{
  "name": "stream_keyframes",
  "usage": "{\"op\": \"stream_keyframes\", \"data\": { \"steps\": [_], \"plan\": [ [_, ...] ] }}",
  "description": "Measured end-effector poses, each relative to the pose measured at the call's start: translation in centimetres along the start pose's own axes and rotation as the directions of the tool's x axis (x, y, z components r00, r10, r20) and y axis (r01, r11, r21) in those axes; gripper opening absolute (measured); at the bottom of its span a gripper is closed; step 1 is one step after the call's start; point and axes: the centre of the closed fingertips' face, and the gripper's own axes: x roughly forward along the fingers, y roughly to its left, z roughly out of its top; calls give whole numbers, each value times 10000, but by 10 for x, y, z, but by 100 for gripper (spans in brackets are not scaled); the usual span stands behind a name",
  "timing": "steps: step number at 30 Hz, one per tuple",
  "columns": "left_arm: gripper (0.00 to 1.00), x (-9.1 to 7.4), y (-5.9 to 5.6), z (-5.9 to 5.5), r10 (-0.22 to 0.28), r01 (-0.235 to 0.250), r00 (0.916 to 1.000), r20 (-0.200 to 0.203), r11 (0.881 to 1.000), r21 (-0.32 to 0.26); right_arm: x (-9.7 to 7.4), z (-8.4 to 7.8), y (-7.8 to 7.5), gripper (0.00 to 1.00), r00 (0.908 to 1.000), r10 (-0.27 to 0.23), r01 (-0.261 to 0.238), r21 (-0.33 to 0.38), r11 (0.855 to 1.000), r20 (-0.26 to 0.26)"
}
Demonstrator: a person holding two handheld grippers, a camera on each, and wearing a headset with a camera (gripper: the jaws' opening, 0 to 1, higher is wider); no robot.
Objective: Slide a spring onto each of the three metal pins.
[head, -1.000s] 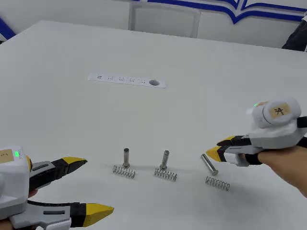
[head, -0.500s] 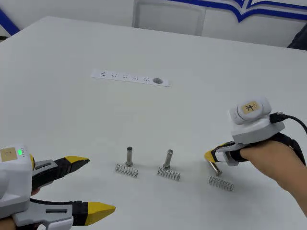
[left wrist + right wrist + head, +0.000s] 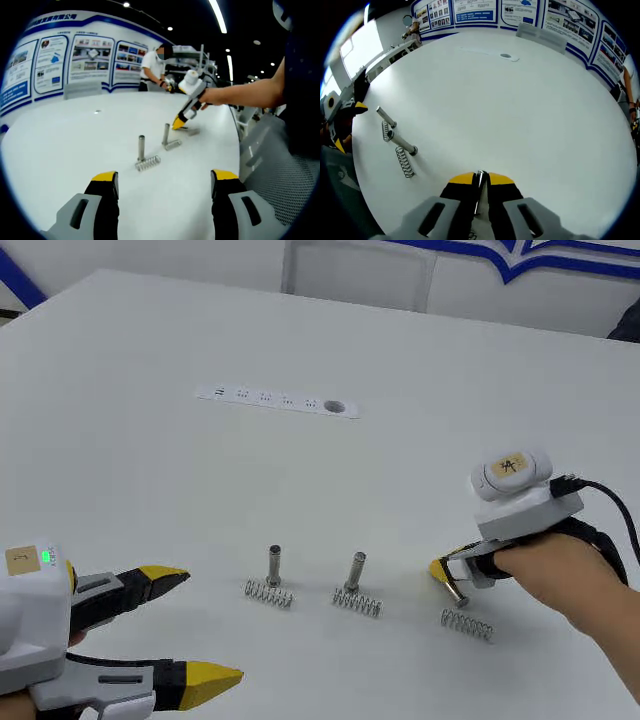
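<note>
Seemingly to ready it for its spring (image 3: 466, 624), the rightmost pin (image 3: 455, 593) is pinched on the table (image 3: 300, 490) by the right gripper (image 3: 447, 573), while the left gripper (image 3: 212, 625) is held spread and idle.

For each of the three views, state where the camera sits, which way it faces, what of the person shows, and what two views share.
Head view: on the headset, facing forward and down at the table; left gripper, right gripper and right hand show.
Left gripper view: on the left gripper, facing along its open jaws across the table; the person's right arm shows.
Right gripper view: on the right gripper, facing along jaws shut on a pin.
Shared: both gripper views see the two upright pins.
</note>
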Motion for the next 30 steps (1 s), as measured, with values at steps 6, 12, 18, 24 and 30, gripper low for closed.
{"op": "stream_keyframes", "data": {
  "steps": [6, 12, 18, 24, 30],
  "plan": [
    [76, 0, 0, 1, -2, 2, 10000, 13, 10000, 15, -1, -1, 2, 9, 10000, 54, -55, -130, 9999, -48],
    [76, 1, -1, 4, -23, 23, 10000, 50, 10000, 95, -2, -1, 1, 9, 9997, 46, -44, -90, 9999, 221],
    [76, -1, -1, 8, 5, -8, 9999, 129, 9998, 174, -21, 6, 4, 9, 9958, 121, -143, 240, 9996, 904],
    [76, -1, -3, 10, -10, 6, 9998, 196, 9997, 230, -37, 6, 6, 9, 9896, 21, -70, 336, 9994, 1437],
    [76, 0, -5, 12, -67, 61, 9998, 180, 9994, 334, -48, 3, 9, 9, 9835, -109, 49, 334, 9994, 1804]
  ]
}}
